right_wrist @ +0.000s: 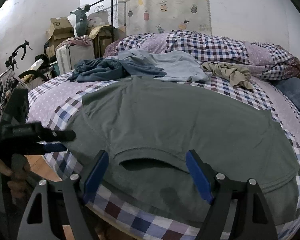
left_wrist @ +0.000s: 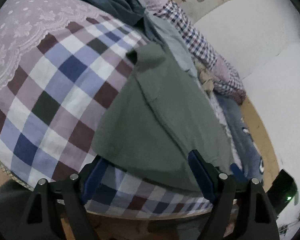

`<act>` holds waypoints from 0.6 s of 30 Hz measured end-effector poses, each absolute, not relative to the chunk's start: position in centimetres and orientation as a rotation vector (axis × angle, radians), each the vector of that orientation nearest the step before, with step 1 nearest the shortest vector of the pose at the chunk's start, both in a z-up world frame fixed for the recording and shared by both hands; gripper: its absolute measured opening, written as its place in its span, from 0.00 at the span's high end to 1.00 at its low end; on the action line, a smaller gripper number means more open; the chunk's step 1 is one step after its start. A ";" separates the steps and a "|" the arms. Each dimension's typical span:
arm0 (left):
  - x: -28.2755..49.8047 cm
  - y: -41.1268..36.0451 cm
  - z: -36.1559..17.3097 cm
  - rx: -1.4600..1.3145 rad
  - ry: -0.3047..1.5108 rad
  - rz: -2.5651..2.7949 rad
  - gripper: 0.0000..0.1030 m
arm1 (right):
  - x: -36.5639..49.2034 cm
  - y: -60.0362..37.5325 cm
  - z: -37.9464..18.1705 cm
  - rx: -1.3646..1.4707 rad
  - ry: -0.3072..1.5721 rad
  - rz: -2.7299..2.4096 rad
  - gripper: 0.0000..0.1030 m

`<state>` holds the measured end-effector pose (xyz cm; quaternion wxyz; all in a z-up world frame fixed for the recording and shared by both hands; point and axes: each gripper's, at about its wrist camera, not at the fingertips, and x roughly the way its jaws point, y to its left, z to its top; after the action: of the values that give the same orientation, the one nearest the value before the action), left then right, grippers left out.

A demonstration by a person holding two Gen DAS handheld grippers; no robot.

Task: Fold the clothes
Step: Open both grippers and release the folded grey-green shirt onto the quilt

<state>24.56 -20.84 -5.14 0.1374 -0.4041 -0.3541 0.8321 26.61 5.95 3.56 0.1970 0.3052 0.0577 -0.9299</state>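
The left wrist view looks along the bed (left_wrist: 50, 76) from its near edge: the left claw (left_wrist: 148, 172) stands wide open, its blue pads (left_wrist: 200, 176) straddling the hem corner of a grey-green T-shirt (left_wrist: 150, 110) that lies spread on the checked sheet, with no pad pressing the cloth. Only this view shows the lace-patterned lilac cover (left_wrist: 24, 30) on the far left of the bed and, past the shirt's right edge, a blue denim garment (left_wrist: 238, 124) lying along the bed's side by the white wall. A dark teal garment (left_wrist: 114, 2) is heaped at the far end, with a pale grey-blue one (left_wrist: 170, 40) trailing down from it. The right wrist view faces the T-shirt (right_wrist: 170, 116) head on, its neckline nearest the camera, and the right claw (right_wrist: 147, 170) is likewise open, one pad on either side of the collar without touching it. Here alone the left claw (right_wrist: 60, 140) shows from outside, at the shirt's left edge, held by a hand (right_wrist: 14, 176). This view also shows a beige garment (right_wrist: 230, 74), a rumpled checked quilt (right_wrist: 210, 44), a pineapple-print curtain (right_wrist: 164, 4), stacked cardboard boxes (right_wrist: 58, 32) and a bicycle (right_wrist: 12, 66).
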 end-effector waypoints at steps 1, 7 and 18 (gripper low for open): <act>24.6 -20.9 -5.0 -1.150 -1.033 2.404 0.20 | 26.6 5.9 3.5 0.855 0.161 -2.603 0.20; 24.4 -22.0 -4.7 -1.093 -1.094 2.398 0.29 | 26.7 5.5 3.4 0.847 0.182 -2.598 0.20; 25.0 -23.3 -4.6 -1.033 -1.144 2.415 0.60 | 27.3 4.3 2.9 0.827 0.275 -2.584 0.20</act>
<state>25.04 -23.32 -4.56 0.1380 -0.3573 -0.3954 0.8348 27.28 4.30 2.95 0.2058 0.2969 0.0986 -0.9273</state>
